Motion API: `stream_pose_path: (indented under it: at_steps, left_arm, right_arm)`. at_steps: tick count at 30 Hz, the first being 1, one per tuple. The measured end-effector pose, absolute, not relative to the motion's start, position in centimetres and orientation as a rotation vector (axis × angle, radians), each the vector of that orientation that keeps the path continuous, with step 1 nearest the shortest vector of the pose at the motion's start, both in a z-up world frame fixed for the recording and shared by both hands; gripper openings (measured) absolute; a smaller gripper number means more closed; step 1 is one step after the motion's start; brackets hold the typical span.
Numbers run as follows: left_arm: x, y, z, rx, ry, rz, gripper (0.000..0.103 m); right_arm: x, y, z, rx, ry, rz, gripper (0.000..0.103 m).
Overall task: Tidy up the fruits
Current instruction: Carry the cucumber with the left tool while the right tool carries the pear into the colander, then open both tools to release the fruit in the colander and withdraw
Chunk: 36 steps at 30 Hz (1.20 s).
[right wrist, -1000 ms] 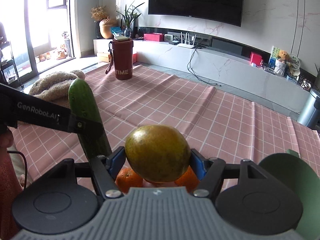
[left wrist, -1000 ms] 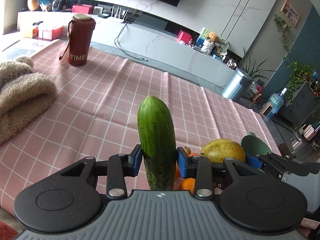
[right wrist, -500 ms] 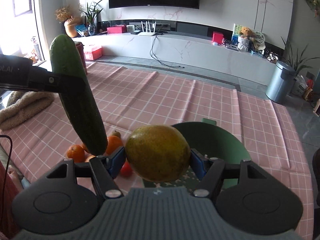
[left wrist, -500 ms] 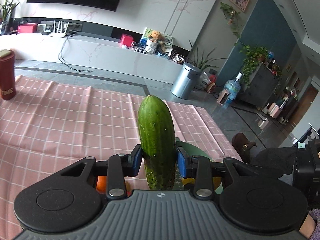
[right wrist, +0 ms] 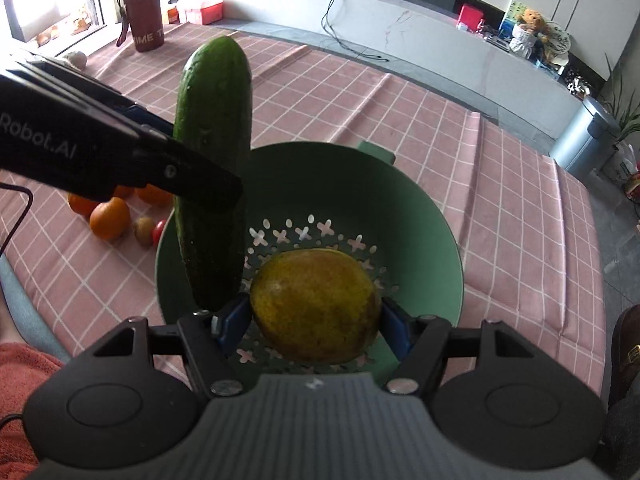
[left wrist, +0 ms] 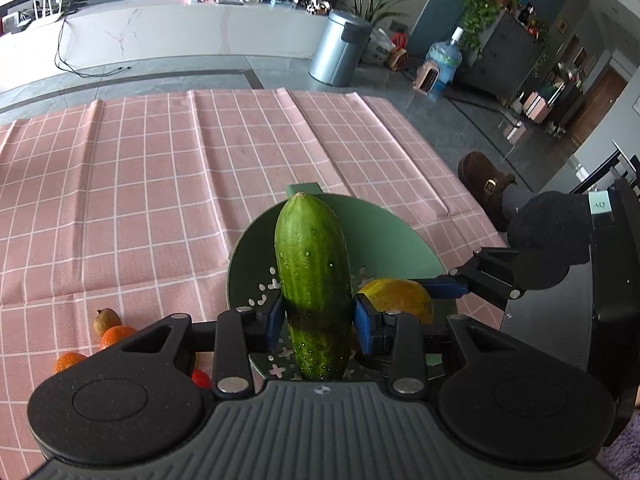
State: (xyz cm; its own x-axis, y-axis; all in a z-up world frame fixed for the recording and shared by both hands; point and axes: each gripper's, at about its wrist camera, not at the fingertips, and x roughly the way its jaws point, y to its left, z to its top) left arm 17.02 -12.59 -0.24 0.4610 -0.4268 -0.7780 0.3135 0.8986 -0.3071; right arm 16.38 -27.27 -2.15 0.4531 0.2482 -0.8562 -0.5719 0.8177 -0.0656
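My left gripper (left wrist: 316, 316) is shut on a green cucumber (left wrist: 312, 276), held upright over the green colander bowl (left wrist: 384, 236). My right gripper (right wrist: 314, 320) is shut on a yellow-green mango (right wrist: 316, 304), hanging above the perforated bottom of the same bowl (right wrist: 424, 216). In the right wrist view the cucumber (right wrist: 214, 152) and the left gripper's arm stand at the bowl's left rim. In the left wrist view the mango (left wrist: 400, 300) and the right gripper show just right of the cucumber. Oranges (right wrist: 108, 218), a kiwi (right wrist: 143, 230) and a small red fruit (right wrist: 159, 229) lie on the pink checked cloth left of the bowl.
A dark red tumbler (right wrist: 144, 16) stands at the table's far left. The pink cloth (left wrist: 160, 168) stretches bare beyond the bowl. The table's right edge drops to the floor, where a brown shoe (left wrist: 484, 184) shows. A metal bin (left wrist: 340, 52) stands further off.
Both grippers have swung right with their fruit and tipped downward, from over the loose oranges to over the green bowl. Neither grip has changed.
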Motion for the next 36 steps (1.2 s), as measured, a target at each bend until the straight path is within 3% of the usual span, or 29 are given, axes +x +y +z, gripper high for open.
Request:
stream_pose_path:
  at_steps: [6, 23, 26, 28, 36]
  left_arm:
    - [18.6, -13.3, -2.4, -0.109, 1.081, -0.477, 0.041]
    - [21.1, -13.9, -3.8, -0.113, 1.095, -0.454, 0.043]
    - [21.0, -14.0, -3.8, -0.077, 1.091, -0.449, 0.046]
    - [20.9, -14.2, -3.6, -0.059, 1.091, -0.453, 0.046]
    - [18.4, -13.3, -0.2, -0.043, 1.0, -0.467, 0.052]
  right_arm:
    - [18.2, -26.8, -4.1, -0.465, 1.048, 0.585, 0.066]
    - [20.4, -26.8, -5.9, -0.494, 1.073, 0.624, 0.066]
    - [20.5, -26.8, -5.5, -0.48, 1.061, 0.598, 0.07]
    - [20.2, -26.8, -4.6, -0.474, 1.044, 0.578, 0.08]
    - [18.7, -26.3, -1.4, -0.469, 1.01, 0.501, 0.08]
